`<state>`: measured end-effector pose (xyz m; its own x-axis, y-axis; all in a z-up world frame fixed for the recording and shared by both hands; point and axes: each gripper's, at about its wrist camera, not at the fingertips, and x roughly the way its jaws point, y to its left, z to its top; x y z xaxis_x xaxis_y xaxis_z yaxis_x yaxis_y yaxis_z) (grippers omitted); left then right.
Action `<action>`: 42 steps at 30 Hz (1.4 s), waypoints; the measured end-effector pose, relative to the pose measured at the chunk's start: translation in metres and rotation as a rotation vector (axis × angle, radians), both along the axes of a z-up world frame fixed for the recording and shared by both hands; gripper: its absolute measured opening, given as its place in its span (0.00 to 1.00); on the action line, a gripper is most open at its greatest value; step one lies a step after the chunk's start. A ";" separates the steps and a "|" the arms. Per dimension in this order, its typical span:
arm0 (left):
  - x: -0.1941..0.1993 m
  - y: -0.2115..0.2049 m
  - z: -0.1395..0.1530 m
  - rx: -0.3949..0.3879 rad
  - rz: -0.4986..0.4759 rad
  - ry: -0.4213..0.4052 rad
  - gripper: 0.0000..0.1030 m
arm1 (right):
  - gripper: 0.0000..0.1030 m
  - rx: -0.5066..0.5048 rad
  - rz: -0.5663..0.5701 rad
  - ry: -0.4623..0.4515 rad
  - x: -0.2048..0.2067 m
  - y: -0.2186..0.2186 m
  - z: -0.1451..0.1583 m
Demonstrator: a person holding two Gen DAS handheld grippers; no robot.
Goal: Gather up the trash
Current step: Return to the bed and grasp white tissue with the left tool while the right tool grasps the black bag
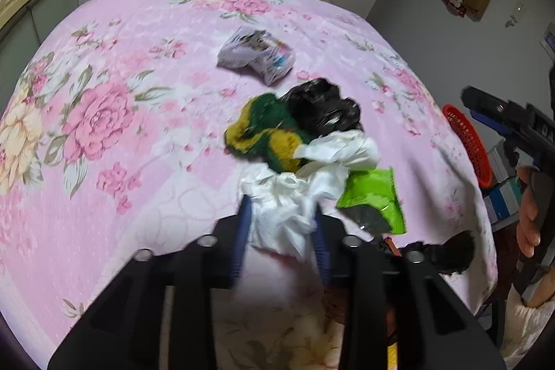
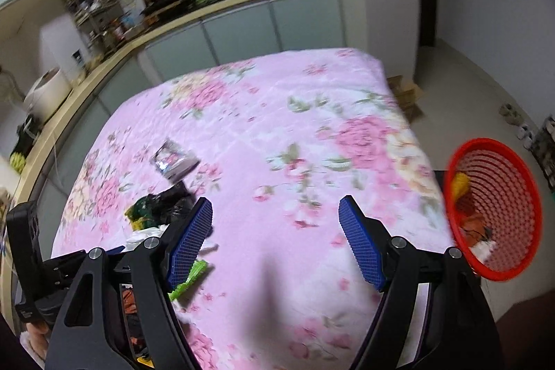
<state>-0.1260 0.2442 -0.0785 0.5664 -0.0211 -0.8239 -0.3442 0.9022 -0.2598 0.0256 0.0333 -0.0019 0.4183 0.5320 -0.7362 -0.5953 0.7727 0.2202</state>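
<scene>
1. Nearest, the left gripper (image 1: 282,220) points down at the pink floral bedspread (image 1: 114,134); its blue pads (image 1: 242,231) sit on either side of a crumpled white plastic bag (image 1: 284,213) and press into it, so the jaws are clamped on the bag.
2. Just beside the bag, at the right, lies a bright green wrapper (image 1: 376,193), touching the white plastic.
3. Beyond the bag, a green-and-yellow wad (image 1: 267,134) and a crumpled black bag (image 1: 322,108) lie against each other and against more white plastic.
4. Farther still, apart from the pile, rests a printed paper packet (image 1: 258,54).
5. Seen from the right wrist, the right gripper (image 2: 275,240) hovers above bare bedspread with its fingers well apart and nothing between them.
6. At the bed's right edge stands a red mesh basket (image 2: 513,196), tilted toward the camera; it holds a yellow item (image 2: 459,184) and some darker scraps, probably wrappers, though blur prevents certainty.
7. Farthest, a kitchen counter (image 2: 242,7) with grey cabinet doors runs behind the bed.
</scene>
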 end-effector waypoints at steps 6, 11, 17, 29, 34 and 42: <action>-0.014 0.012 0.006 -0.016 0.036 -0.031 0.13 | 0.71 0.000 0.147 0.070 0.002 0.045 -0.014; -0.029 0.026 0.020 -0.002 0.081 -0.071 0.12 | 0.71 -0.010 0.226 0.127 0.002 0.076 -0.027; -0.041 0.041 0.035 0.004 0.135 -0.118 0.12 | 0.71 -0.038 0.324 0.176 -0.001 0.110 -0.043; -0.044 0.047 0.042 0.027 0.166 -0.151 0.12 | 0.54 -0.110 0.355 0.163 -0.002 0.130 -0.066; -0.042 0.045 0.047 0.047 0.165 -0.160 0.12 | 0.38 -0.109 0.352 0.142 -0.003 0.125 -0.065; -0.039 0.038 0.061 0.081 0.153 -0.190 0.11 | 0.36 -0.066 0.301 0.065 -0.003 0.104 -0.041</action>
